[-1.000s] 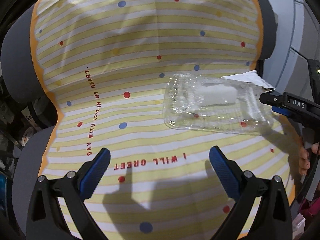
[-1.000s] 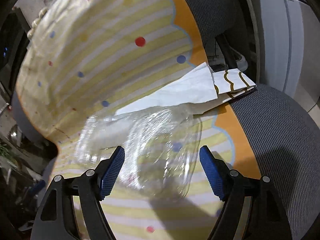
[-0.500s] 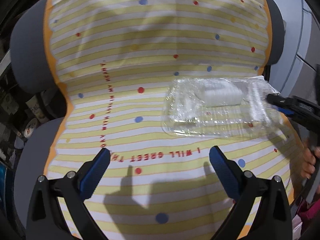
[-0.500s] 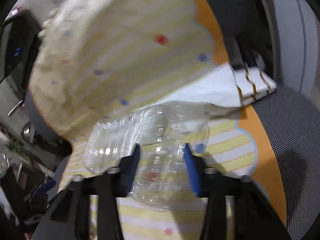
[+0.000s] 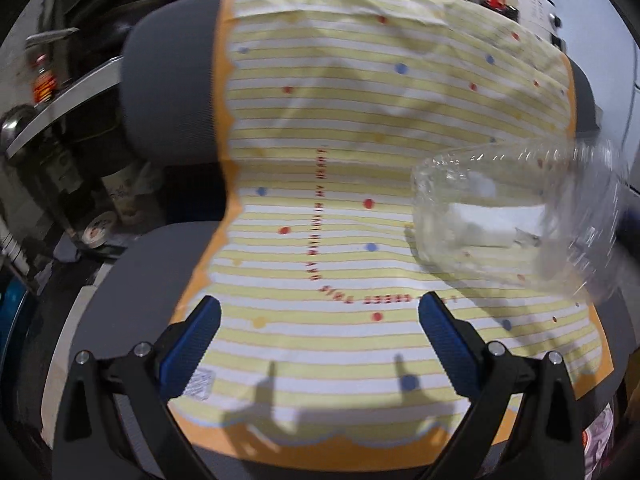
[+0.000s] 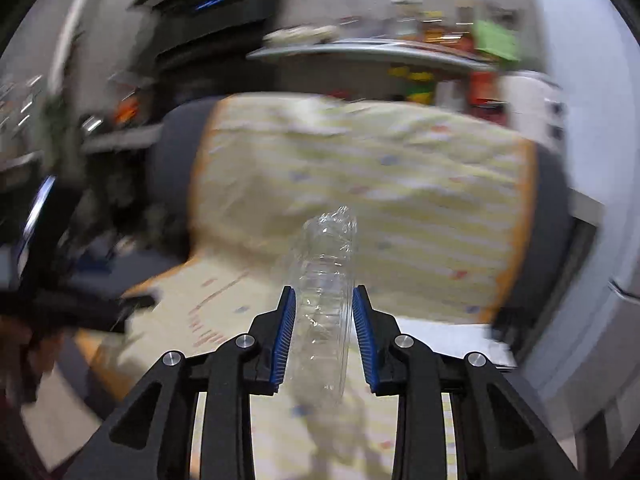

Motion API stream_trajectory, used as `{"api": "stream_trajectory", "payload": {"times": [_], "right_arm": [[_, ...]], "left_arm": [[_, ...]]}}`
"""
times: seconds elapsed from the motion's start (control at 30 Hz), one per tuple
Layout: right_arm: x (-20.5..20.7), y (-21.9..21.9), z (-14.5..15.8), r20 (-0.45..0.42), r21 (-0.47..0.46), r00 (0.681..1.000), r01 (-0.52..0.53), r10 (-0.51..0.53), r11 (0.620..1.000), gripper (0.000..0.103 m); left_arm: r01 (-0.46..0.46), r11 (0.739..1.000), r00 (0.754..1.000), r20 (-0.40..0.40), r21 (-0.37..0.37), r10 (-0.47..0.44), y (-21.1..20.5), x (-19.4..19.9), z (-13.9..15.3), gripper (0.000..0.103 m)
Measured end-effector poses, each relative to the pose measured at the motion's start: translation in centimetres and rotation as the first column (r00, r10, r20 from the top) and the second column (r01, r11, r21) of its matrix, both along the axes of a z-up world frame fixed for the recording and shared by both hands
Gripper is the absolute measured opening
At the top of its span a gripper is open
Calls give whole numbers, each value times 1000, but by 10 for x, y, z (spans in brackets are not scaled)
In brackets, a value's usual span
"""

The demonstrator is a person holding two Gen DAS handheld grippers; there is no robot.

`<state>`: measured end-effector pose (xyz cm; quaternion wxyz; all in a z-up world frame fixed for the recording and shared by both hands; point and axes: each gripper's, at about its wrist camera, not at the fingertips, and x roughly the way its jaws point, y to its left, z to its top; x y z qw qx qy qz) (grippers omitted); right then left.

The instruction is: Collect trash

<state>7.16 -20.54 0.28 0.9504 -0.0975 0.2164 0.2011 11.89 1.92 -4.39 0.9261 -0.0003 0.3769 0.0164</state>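
Cluttered shelves and a metal ledge of bottles fill the dim background, and in front of them stands a grey fabric office chair (image 5: pixel 168 92) whose back and seat are draped with a yellow-and-white striped cloth with red and blue dots and an orange scalloped border (image 5: pixel 332 128). On the seat's right edge, seen from the right wrist, lies a flat white sheet of paper (image 6: pixel 448 334), likely more trash to gather. Above the cloth hangs the task's thing, a crumpled clear plastic clamshell tray (image 6: pixel 326 280): it is off the seat and carried edge-on between the blue pads of the right gripper (image 6: pixel 324 312), whose jaws are closing on it, pads already against its two faces. Its long axis runs away from those tongs, straight out along the fingers and slightly upward, so most of the tray sticks out past the fingertips. From the left wrist the same tray (image 5: pixel 516 216) shows blurred at the right, up and to the right of the left gripper (image 5: pixel 320 332), whose jaws stand wide apart with nothing between them. The right hand therefore has the tray; the left is nearby but apart from it, and wherever the tray goes next, its overhanging far end probably needs clearance first.
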Motion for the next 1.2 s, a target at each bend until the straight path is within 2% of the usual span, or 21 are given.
{"api": "stream_trajectory", "payload": {"times": [0.03,0.07,0.1,0.17,0.27,0.37,0.47,0.53,0.67,0.73,0.77,0.83,0.87,0.9,1.03,1.1,1.2], "right_arm": [[-3,12,-6,-27,-11,998,-49,49,999,35],[-4,22,-10,-45,-19,996,-78,77,997,44],[-6,33,-16,-87,-32,989,-125,121,992,61],[-9,48,-22,-128,-33,976,-181,175,983,68],[-16,56,-23,-140,-23,970,-204,198,979,68],[-15,45,-17,-136,11,980,-143,143,990,68],[-12,31,-16,-142,52,987,-66,73,996,68],[-13,16,-17,-152,83,988,-3,16,997,68],[-8,-12,-23,-179,124,980,111,-88,986,67],[-2,-29,-26,-190,147,971,177,-148,973,66],[0,-34,-29,-196,156,966,199,-167,968,59],[9,-49,-33,-223,183,951,256,-214,949,39],[11,-56,-36,-232,194,944,282,-235,940,23],[13,-61,-38,-236,201,940,297,-248,934,15],[20,-75,-42,-241,210,921,356,-305,910,14],[24,-82,-45,-252,207,911,379,-326,902,17],[29,-89,-49,-269,205,901,399,-340,894,17]], "left_arm": [[-23,1000,1000,2,3,23,7,-3,2,96],[-43,999,999,1,7,43,14,-5,3,96],[-70,997,998,2,14,70,22,-7,4,96],[-127,992,992,9,19,127,42,-12,7,96],[-189,982,982,19,22,188,64,-18,11,96],[-197,980,980,15,18,197,71,-20,9,96],[-157,988,987,-8,8,157,64,-19,2,95],[-100,995,994,-34,-4,100,52,-13,-8,91],[-13,999,997,-82,-44,10,35,-6,-29,75],[38,993,993,-109,-114,-50,30,2,-39,66],[61,988,990,-115,-144,-78,28,5,-43,62],[97,978,983,-136,-183,-123,22,17,-51,57],[105,977,981,-144,-187,-133,18,21,-55,56],[114,975,978,-153,-193,-145,16,27,-60,55],[128,968,966,-195,-215,-171,9,46,-74,53],[141,963,958,-214,-228,-191,6,55,-82,47],[158,961,952,-222,-228,-209,0,62,-89,41]]}}
